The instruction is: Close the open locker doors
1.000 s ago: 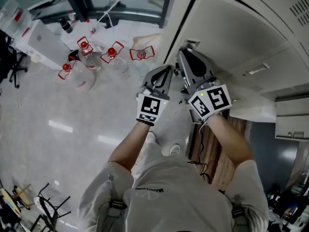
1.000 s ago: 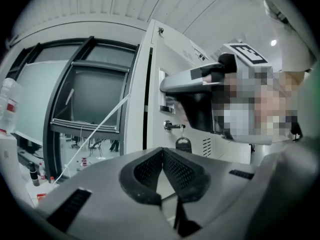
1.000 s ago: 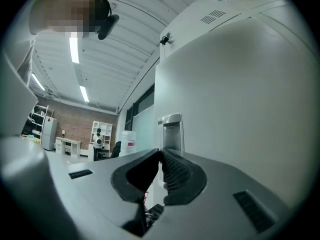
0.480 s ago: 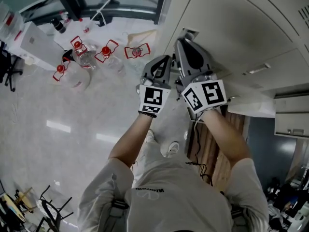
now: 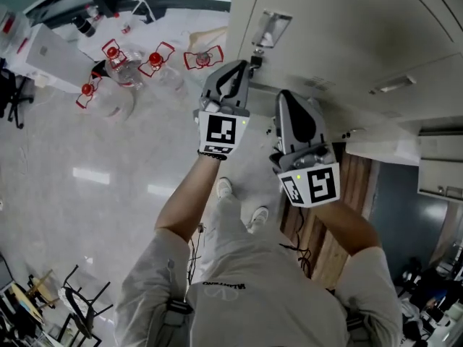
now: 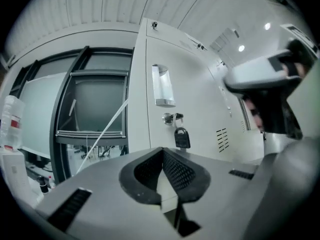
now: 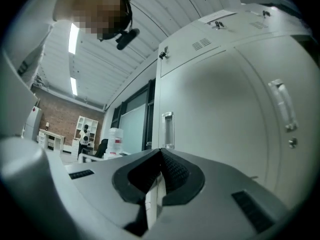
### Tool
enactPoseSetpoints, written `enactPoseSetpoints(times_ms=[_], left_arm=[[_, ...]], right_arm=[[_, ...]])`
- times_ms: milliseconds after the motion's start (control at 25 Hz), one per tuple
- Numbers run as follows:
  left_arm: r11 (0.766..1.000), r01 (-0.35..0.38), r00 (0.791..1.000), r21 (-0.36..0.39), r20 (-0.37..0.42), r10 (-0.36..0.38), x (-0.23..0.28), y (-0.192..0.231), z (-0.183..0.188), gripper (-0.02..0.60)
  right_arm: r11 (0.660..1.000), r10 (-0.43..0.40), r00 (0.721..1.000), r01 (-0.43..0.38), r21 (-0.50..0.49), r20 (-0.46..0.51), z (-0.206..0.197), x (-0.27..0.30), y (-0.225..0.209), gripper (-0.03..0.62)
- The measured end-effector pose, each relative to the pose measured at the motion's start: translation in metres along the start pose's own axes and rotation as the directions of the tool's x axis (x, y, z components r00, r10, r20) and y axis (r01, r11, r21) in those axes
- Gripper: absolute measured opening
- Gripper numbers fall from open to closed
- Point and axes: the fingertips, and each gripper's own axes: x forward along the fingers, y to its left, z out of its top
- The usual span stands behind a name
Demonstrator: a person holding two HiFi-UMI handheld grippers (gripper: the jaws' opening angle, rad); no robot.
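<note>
Both empty, left gripper (image 5: 242, 65) shut and right gripper (image 5: 285, 96) just closed, we push the pale grey metal locker door (image 6: 200, 99) flush, fingers (image 6: 177, 171) clear of its black padlock (image 6: 181, 138).

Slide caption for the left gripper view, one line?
Left gripper, jaws shut and empty, faces a white locker door with a chrome handle and a black padlock hanging under its latch.

Right gripper (image 5: 288, 97) drawn back from handle (image 5: 268, 29) toward lower right, jaws just closed on nothing, left gripper (image 5: 242, 63) shifted up-frame toward handle, dark gap along door (image 5: 347, 35) edge gone.
</note>
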Motion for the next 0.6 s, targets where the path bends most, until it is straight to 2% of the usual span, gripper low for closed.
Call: enactPoseSetpoints(times_ms=[120, 200, 280, 400, 480, 600], left_arm=[[0.996, -0.022, 0.999, 0.085, 0.044, 0.018, -0.021, -0.009, -0.001, 0.005], [0.993, -0.005, 1.0, 0.119, 0.014, 0.003, -0.05, -0.036, -0.014, 0.005], [0.994, 0.028, 0.998, 0.105, -0.063, -0.022, -0.079, -0.077, -0.039, 0.005], [0.994, 0.086, 0.982, 0.067, -0.172, -0.074, -0.113, -0.157, -0.073, 0.005], [0.993, 0.113, 0.973, 0.026, -0.207, -0.105, -0.128, -0.213, -0.091, 0.005], [0.99, 0.134, 0.966, -0.04, -0.216, -0.139, -0.141, -0.292, -0.115, 0.006]], right_arm=[[0.999, 0.014, 0.998, -0.015, -0.028, -0.057, -0.035, -0.073, 0.01, 0.011], [1.0, -0.006, 0.994, 0.004, -0.019, -0.105, -0.058, -0.12, 0.012, 0.011], [0.999, -0.041, 0.987, 0.043, 0.005, -0.158, -0.081, -0.162, 0.005, 0.011], [0.996, -0.08, 0.976, 0.085, 0.014, -0.203, -0.11, -0.217, -0.014, 0.011], [0.994, -0.104, 0.974, 0.109, 0.016, -0.202, -0.125, -0.248, -0.025, 0.011], [0.989, -0.142, 0.969, 0.145, 0.004, -0.202, -0.148, -0.293, -0.042, 0.01]])
